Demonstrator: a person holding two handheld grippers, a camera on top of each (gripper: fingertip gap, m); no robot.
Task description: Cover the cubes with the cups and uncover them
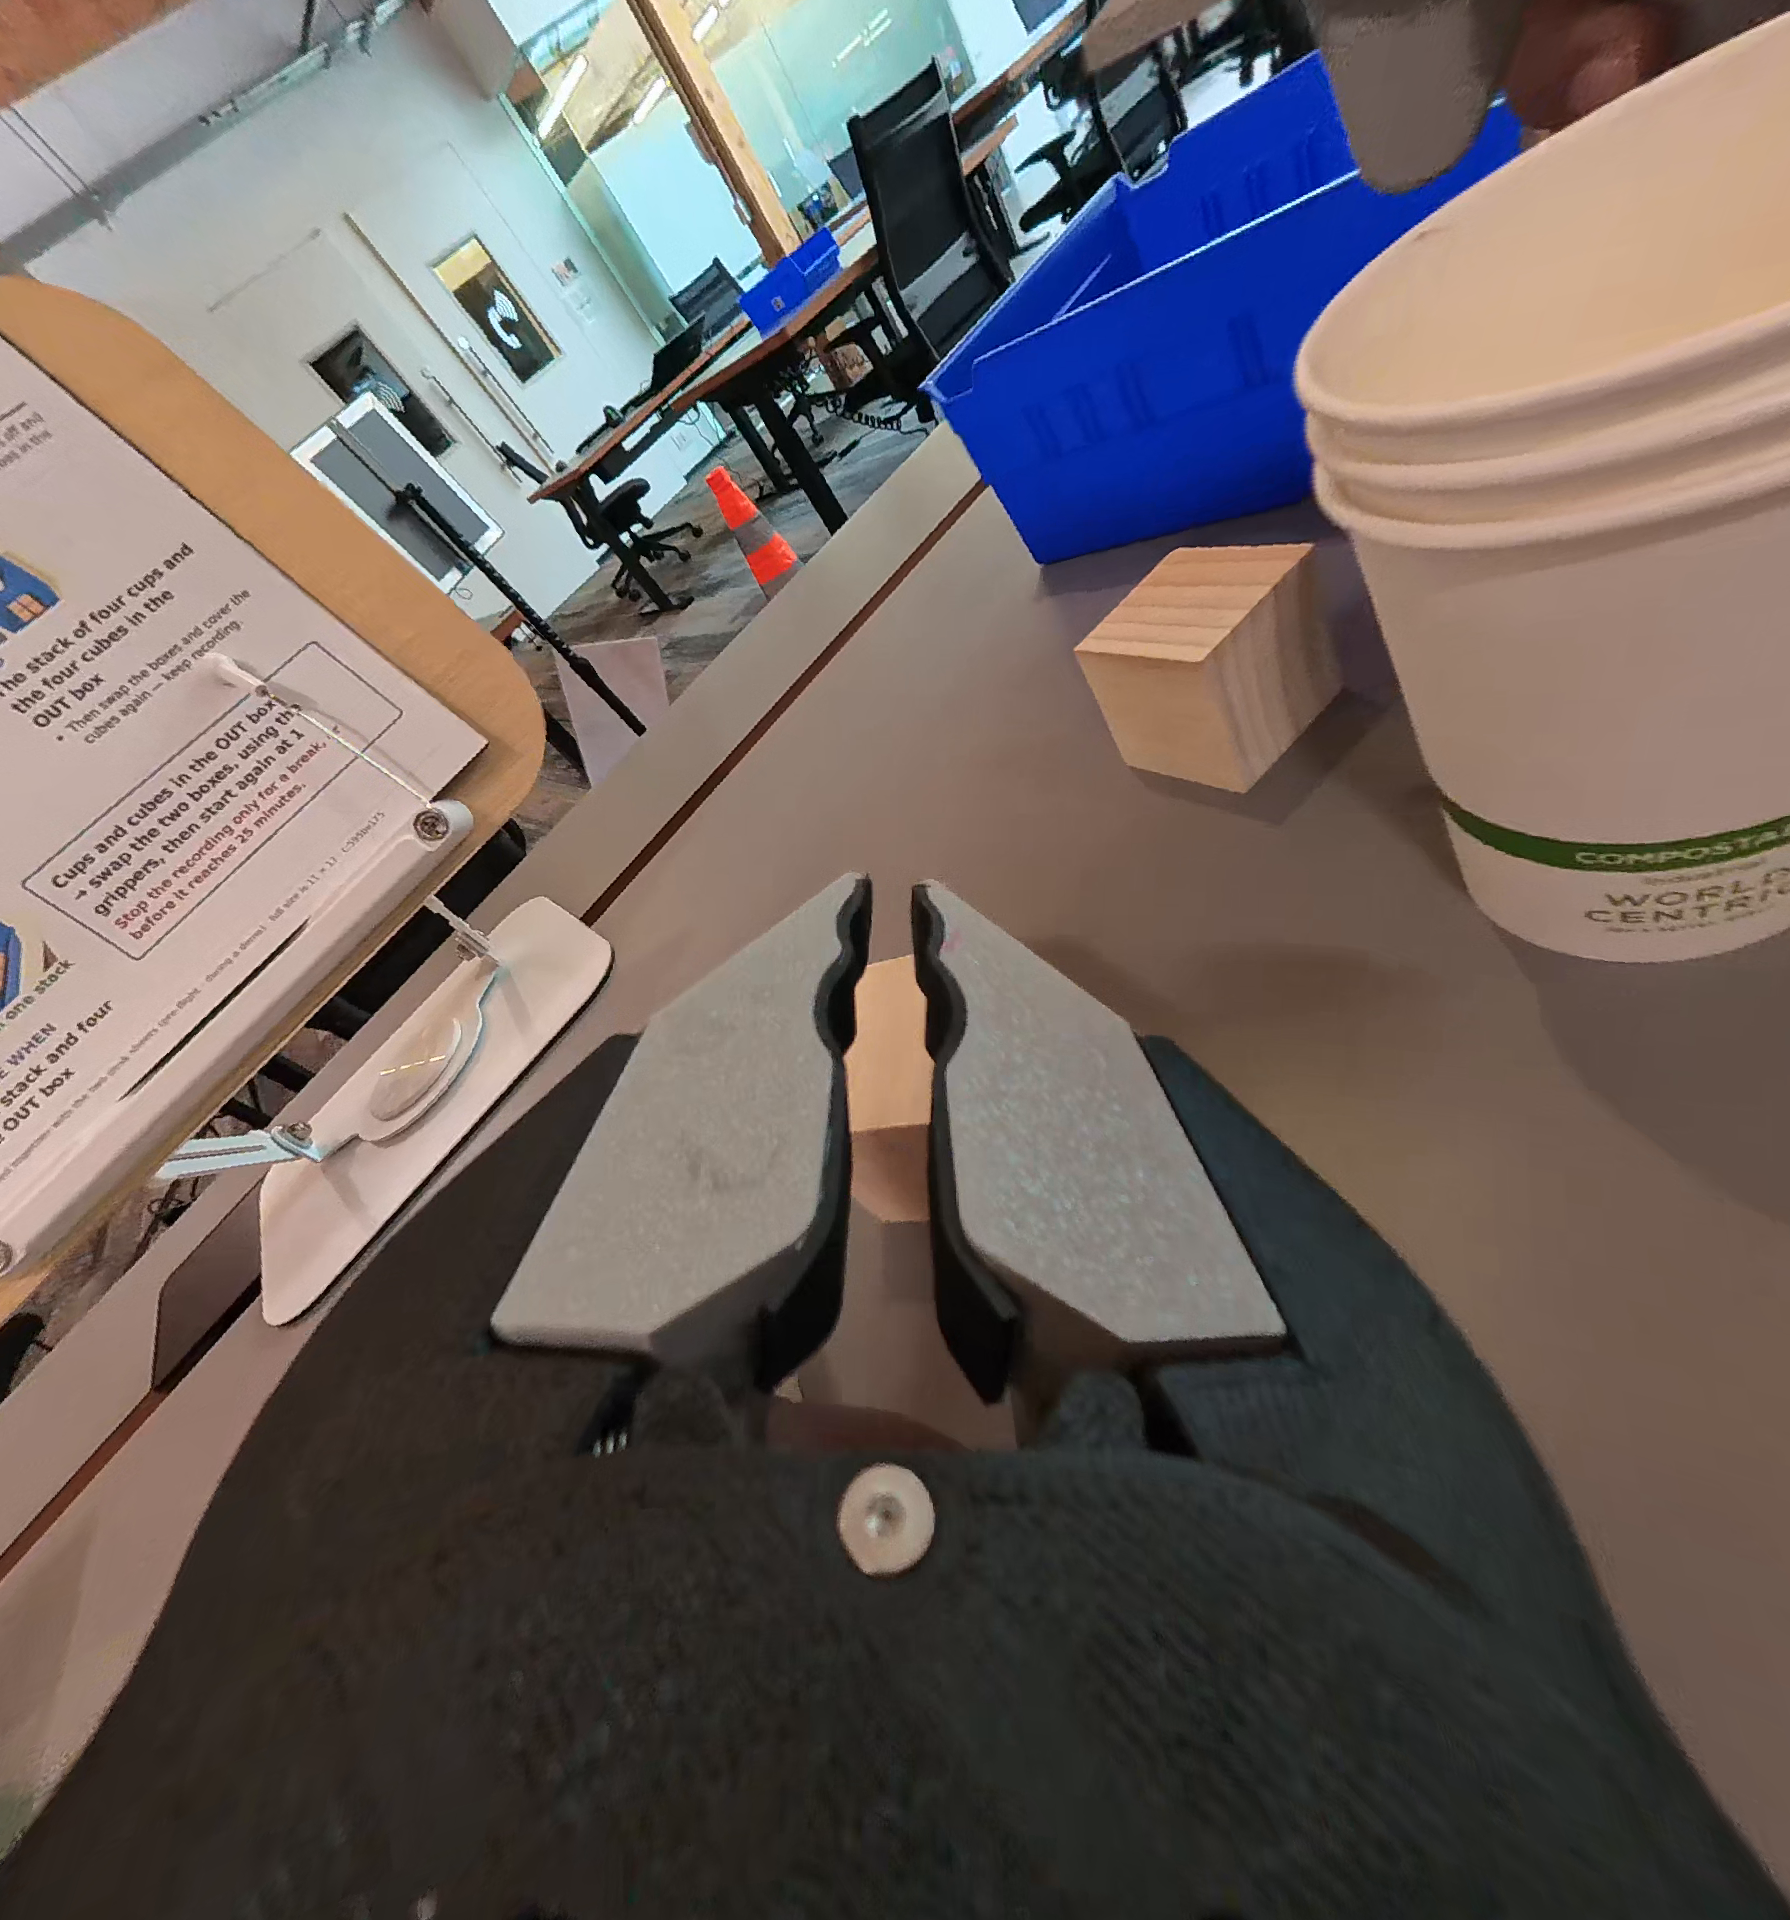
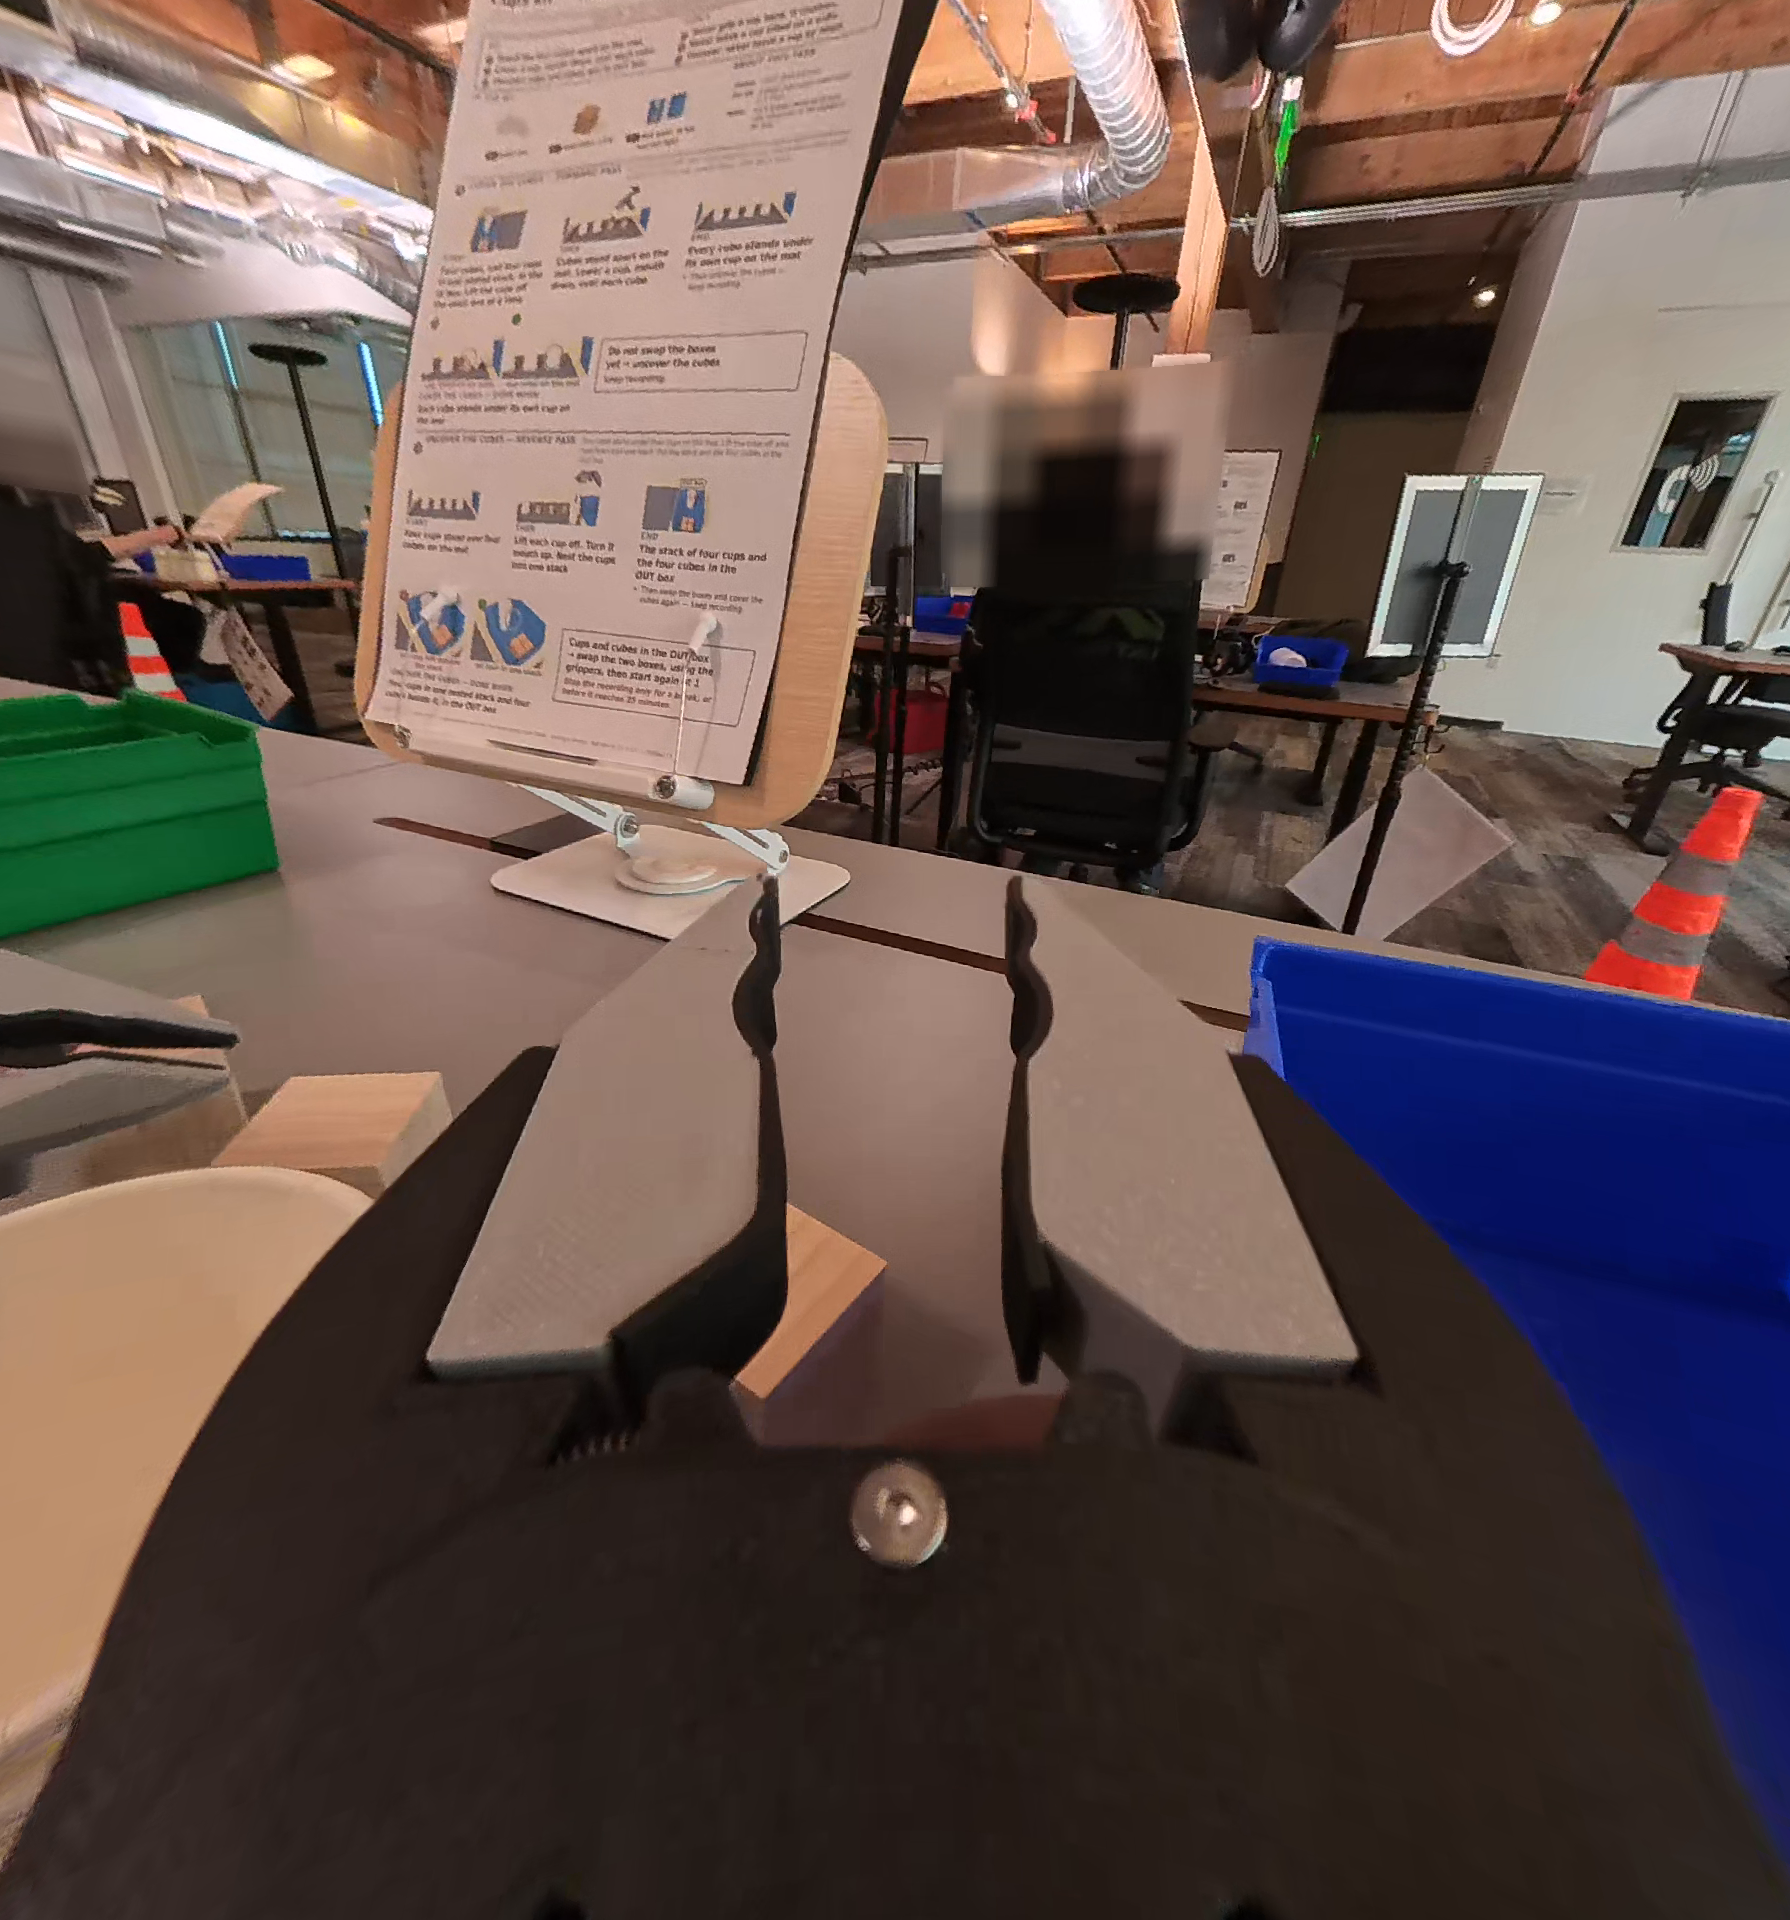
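Tongs, left [image 1: 889,899]: barely parted, a thin slit between the fingers, nothing gripped. They hang low over a cube [image 1: 891,1081] left of the cup stack [image 1: 1618,582]. That cube is wider than the slit, so it lies beneath the fingers, not in them.

Tongs, right [image 2: 889,894]: wide apart, nothing gripped. They sit just right of the cup stack, over another cube [image 2: 818,1299] that shows partly under one finger.

Blue bin [image 1: 1161,436]: on the bench [image 1: 1078,935] behind the cup stack. What shows of its inside is bare wall; the floor is hidden.

Green bin [image 2: 101,810]: well left of the cup stack, contents hidden.

Cup stack: white cups nested, upright, mouth up, standing on the bench. Nothing visible in the top cup. Judgement: nested like this the cups cannot cover anything yet; one has to come off and be turned over.

Third cube [image 1: 1213,665]: just beside the cup stack on its far side, bare. All visible cubes stand apart on the bench, probably spaced so that a cup fits over each. No cube is covered.
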